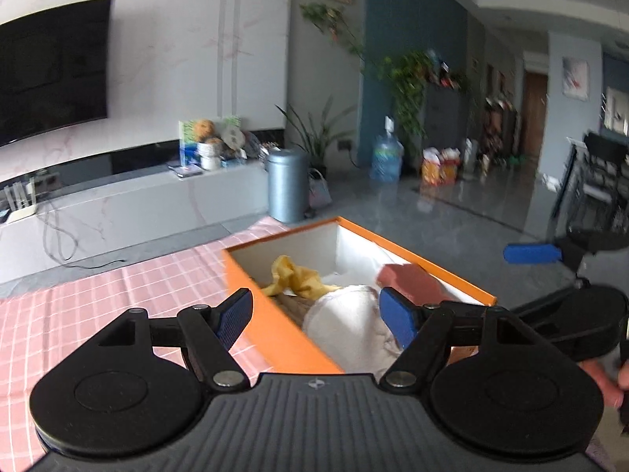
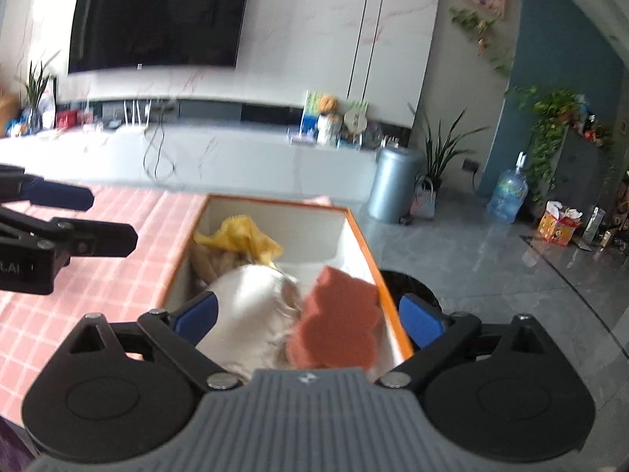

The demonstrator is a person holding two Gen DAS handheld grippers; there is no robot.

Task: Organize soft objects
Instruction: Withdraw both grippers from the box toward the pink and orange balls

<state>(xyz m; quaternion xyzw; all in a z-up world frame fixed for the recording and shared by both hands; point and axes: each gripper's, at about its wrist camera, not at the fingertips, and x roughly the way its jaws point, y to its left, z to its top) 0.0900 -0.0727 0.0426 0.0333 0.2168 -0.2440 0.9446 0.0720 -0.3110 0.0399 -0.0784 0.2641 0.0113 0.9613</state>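
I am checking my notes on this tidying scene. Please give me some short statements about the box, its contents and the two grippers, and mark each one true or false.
1. The orange box stands on a pink checked tablecloth. True.
2. The box is closed with a lid. False: it is open on top, and its contents show.
3. A yellow cloth lies at the far end of the box. True.
4. The pink sponge lies on the tablecloth outside the box. False: it is in the box, beside the white soft item.
5. The right gripper is shut on the sponge. False: its fingers stand wide apart, clear of the sponge.
6. The left gripper is open. True.
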